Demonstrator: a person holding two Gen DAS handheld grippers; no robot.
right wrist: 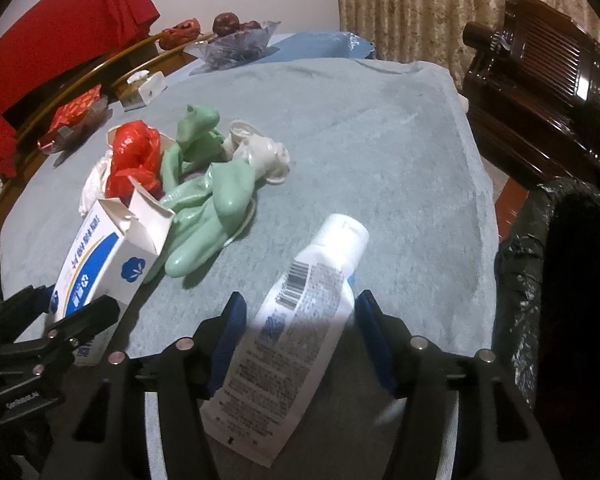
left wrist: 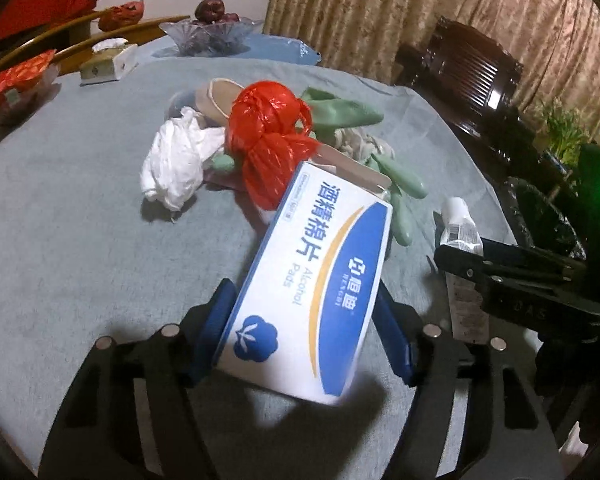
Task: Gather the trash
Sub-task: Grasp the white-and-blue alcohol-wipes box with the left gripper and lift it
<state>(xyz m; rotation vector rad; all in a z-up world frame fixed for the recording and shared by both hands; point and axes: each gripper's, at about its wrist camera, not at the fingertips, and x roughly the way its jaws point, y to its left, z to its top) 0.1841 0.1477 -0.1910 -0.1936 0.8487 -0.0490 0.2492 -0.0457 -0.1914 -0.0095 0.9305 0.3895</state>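
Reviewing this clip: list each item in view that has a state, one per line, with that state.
Left gripper: shut on alcohol pad box.
Alcohol pad box: held off the table, top flap open.
Right gripper: shut on white tube.
White tube: held, cap closed.
Red plastic bag: crumpled, on the table.
Green gloves: limp, piled on the table.
Trash bin: open, black liner fitted.

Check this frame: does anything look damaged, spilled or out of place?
Nothing spilled. The alcohol pads box held by the left gripper has its end flaps torn open and crumpled. The tube in the right gripper looks flattened. The trash pile sits loose on the blue cloth.
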